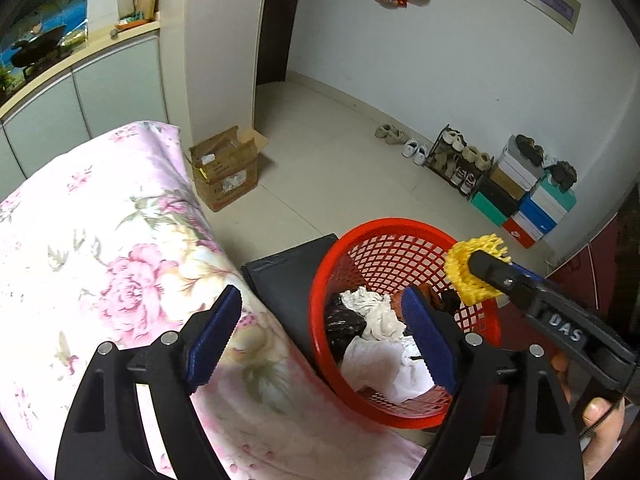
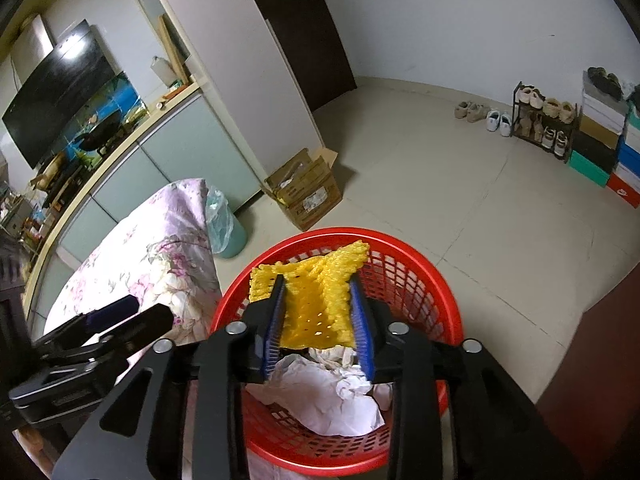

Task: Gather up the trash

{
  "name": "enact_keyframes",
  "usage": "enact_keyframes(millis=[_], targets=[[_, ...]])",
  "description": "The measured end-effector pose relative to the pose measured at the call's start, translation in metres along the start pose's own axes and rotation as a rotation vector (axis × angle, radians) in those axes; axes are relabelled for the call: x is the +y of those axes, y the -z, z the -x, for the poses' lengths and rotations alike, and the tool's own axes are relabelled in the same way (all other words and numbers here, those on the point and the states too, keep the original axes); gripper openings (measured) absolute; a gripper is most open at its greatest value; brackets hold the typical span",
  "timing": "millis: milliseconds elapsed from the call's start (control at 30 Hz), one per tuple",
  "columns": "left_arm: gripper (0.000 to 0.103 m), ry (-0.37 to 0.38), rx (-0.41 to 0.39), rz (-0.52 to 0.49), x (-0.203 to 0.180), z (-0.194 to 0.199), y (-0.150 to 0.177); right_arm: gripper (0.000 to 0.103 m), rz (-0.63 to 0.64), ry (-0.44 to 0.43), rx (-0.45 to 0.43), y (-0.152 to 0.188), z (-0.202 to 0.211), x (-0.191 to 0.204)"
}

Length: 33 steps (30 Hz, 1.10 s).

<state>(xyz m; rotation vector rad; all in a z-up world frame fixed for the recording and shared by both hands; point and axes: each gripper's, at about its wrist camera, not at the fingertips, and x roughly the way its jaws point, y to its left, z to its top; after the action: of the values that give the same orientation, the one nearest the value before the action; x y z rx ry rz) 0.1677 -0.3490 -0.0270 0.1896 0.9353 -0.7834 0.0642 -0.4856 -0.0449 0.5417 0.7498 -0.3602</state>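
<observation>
While tilted downward over the red basket (image 2: 416, 280), the right hand-held gripper (image 2: 318, 312) pinches yellow foam netting (image 2: 316, 292) — the left hand-held gripper (image 1: 320, 344) at 9 o'clock is spread, empty; "DAS" lettering (image 1: 565, 327).

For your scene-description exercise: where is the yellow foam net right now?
The yellow foam net sits between the right tongs, above the red basket of crumpled paper; the left wrist view shows it at the basket's right rim.

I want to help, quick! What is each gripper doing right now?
Left gripper: open, empty.
Right gripper: yellow foam net between its pads, over the red basket.
</observation>
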Motion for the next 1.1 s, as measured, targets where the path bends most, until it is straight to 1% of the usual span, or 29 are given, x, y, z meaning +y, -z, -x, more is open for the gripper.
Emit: enact_keyframes(millis=[100,200,333,433,500,667,800,867,900,967,1100], targets=[[0.08,-0.011,-0.008,-0.002,0.003,0.005,0.002,0.047,-0.002,0.0,0.006,0.0,-0.003,0.001],[0.081,-0.021,-0.013,-0.001,0.002,0.006,0.005,0.053,-0.003,-0.005,0.005,0.0,-0.004,0.002],[0.082,-0.023,-0.016,0.008,0.004,0.008,0.006,0.058,0.003,-0.004,0.005,0.0,-0.004,0.002],[0.082,-0.034,-0.022,0.007,0.006,0.01,0.008,0.064,0.001,-0.005,0.005,0.001,-0.003,0.002],[0.082,-0.043,-0.026,0.01,0.009,0.013,0.008,0.072,-0.014,-0.025,0.012,0.002,-0.003,0.001],[0.082,-0.057,-0.031,0.027,0.018,0.018,0.009,0.074,-0.051,-0.067,0.031,0.002,-0.002,-0.005],[0.082,-0.064,-0.036,0.036,0.022,0.021,0.011,0.074,-0.054,-0.069,0.03,0.003,0.002,-0.006],[0.082,-0.066,-0.036,0.038,0.022,0.022,0.012,0.076,-0.047,-0.059,0.026,0.003,0.003,-0.005],[0.082,-0.068,-0.037,0.038,0.022,0.022,0.012,0.08,-0.042,-0.053,0.023,0.004,0.005,-0.005],[0.082,-0.08,-0.041,0.033,0.022,0.025,0.013,0.083,-0.03,-0.032,0.012,0.006,0.009,-0.003],[0.084,-0.107,-0.055,0.025,0.02,0.029,0.017,0.088,0.005,0.01,0.0,0.01,0.015,0.003]])
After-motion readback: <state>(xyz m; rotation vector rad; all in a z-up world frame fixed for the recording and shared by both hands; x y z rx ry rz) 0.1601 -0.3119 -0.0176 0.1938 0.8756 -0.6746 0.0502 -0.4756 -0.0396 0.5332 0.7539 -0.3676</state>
